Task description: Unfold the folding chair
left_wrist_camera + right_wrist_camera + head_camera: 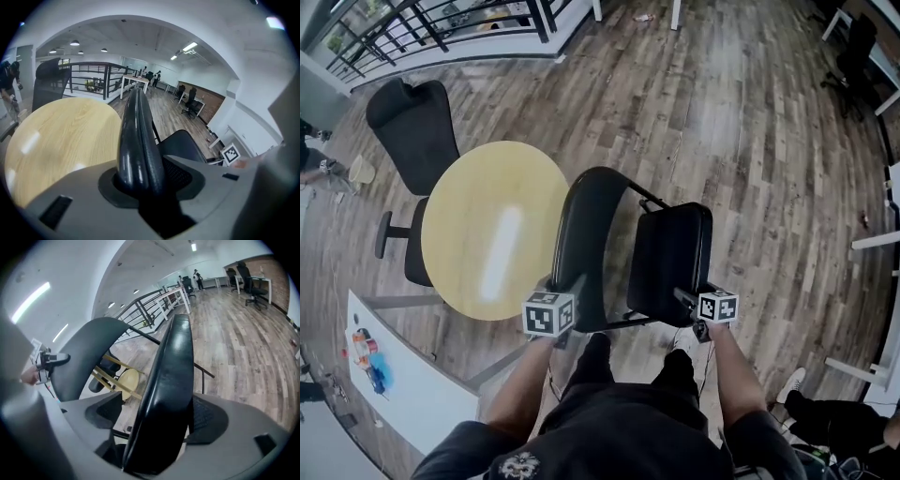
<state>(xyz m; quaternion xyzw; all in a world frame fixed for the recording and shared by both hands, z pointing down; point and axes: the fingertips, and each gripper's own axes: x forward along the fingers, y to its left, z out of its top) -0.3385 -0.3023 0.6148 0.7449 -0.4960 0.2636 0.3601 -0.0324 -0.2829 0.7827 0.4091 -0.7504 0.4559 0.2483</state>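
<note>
One folding chair: sits right below both grippers, one gripper on each half. Looks like the spreading-open step to me. The two halves stand apart, but I can't tell if the seat is fully down and flat yet.
Round table: just beyond the left gripper, on the far side of the backrest from the seat. It's close enough that I'd watch the backrest doesn't bump it.
Backrest: its curved top edge runs straight out from between the left gripper's jaws.
Seat: its near edge sits edge-on between the right gripper's jaws, off to the right of the backrest.
Left gripper: clamped on the backrest edge, which looks snug on both sides, so this one's the anchor.
Right gripper: jaws are wide, with the seat between them resting against one jaw only. Floor shows through the gap on the other side, so there's no real squeeze. Next I'd guess it either re-clamps or just pushes the seat down and away from the backrest until it stops. The left one holds the back steady while that happens.
</note>
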